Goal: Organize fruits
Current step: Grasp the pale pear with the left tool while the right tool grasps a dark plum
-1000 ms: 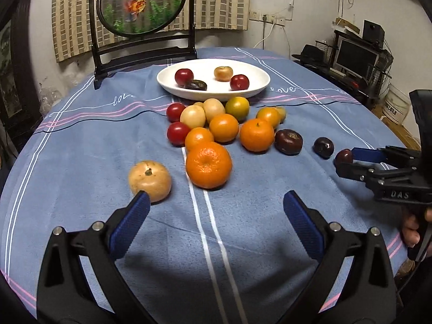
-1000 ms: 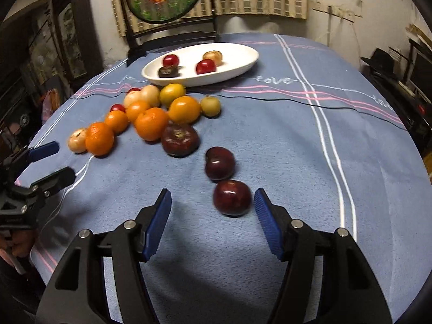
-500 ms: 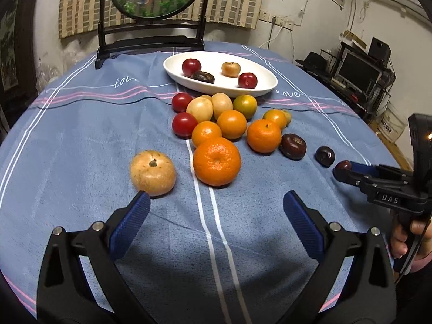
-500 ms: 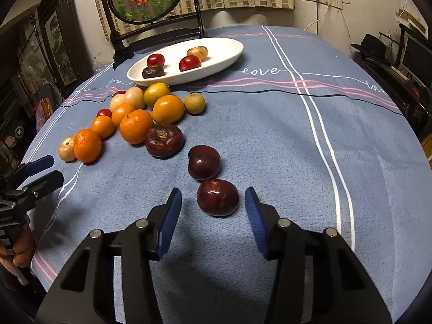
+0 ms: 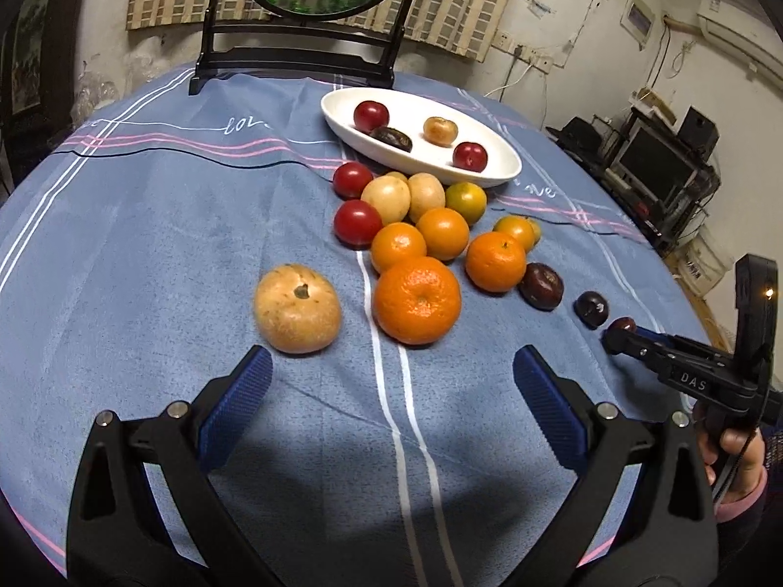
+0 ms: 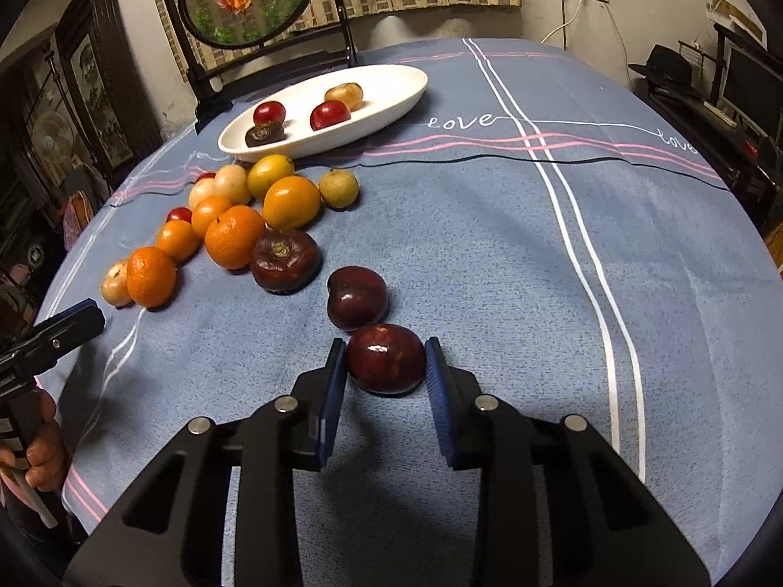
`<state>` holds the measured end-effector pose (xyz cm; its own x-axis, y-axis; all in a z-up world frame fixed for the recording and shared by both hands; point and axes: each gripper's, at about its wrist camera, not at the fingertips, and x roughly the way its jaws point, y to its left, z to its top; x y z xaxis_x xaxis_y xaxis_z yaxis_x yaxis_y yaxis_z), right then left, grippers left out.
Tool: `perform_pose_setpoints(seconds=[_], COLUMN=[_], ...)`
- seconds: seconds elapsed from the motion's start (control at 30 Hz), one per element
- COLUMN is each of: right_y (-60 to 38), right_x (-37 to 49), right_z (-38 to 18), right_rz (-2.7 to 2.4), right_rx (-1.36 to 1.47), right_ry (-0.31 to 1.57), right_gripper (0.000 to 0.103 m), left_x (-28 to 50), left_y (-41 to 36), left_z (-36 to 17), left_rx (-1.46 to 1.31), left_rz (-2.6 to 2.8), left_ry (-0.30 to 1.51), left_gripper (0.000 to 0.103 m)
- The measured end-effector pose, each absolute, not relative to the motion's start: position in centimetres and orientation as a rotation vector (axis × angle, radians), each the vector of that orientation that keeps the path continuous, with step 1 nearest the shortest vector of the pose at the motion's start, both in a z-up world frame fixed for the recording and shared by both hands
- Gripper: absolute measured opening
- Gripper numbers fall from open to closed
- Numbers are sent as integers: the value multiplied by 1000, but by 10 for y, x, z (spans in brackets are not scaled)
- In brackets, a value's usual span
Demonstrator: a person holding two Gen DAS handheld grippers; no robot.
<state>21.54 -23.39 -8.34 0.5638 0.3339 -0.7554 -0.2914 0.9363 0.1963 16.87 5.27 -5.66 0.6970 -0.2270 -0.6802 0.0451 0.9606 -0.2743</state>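
My right gripper [image 6: 385,359] has closed its blue pads on a dark red plum [image 6: 385,358] that rests on the blue tablecloth; both pads touch its sides. A second dark plum [image 6: 357,297] lies just beyond it. My left gripper [image 5: 391,381] is open and empty, low over the cloth, just short of a tan round fruit [image 5: 297,308] and a large orange [image 5: 416,299]. A white oval dish [image 5: 494,173] at the back holds several fruits. The right gripper [image 5: 617,337] also shows in the left wrist view, with the plum [image 5: 621,325] at its tip.
A cluster of oranges [image 5: 495,261], red [image 5: 357,222] and yellow fruits [image 5: 386,199] lies between the grippers and the dish. A dark brown fruit [image 6: 285,260] sits beside the cluster. A black framed stand [image 5: 293,63] is at the table's far edge. Shelves and a monitor [image 5: 651,161] stand to the right.
My right gripper has moved forward around the near plum and closed its pads onto it. My left gripper has shifted a little closer to the tan fruit and large orange, still open.
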Motion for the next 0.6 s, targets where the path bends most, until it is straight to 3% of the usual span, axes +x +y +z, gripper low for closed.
perform_pose_setpoints(seconds=[0.23, 0.3, 0.47, 0.6], right_y=[-233, -233, -233, -233], right_x=[216, 216, 216, 216], right_z=[-84, -84, -84, -84], right_rz=[379, 381, 383, 384], right_rx=[50, 50, 52, 54], right_ry=[900, 900, 899, 901], right_gripper=[33, 33, 33, 33], left_x=[182, 185, 193, 199], left_y=[81, 88, 80, 73], left_z=[-52, -52, -55, -59], left_rx=[-159, -114, 37, 109], left_rz=[-131, -108, -175, -192], left_ry=[807, 812, 842, 857], left_gripper=[96, 90, 63, 62])
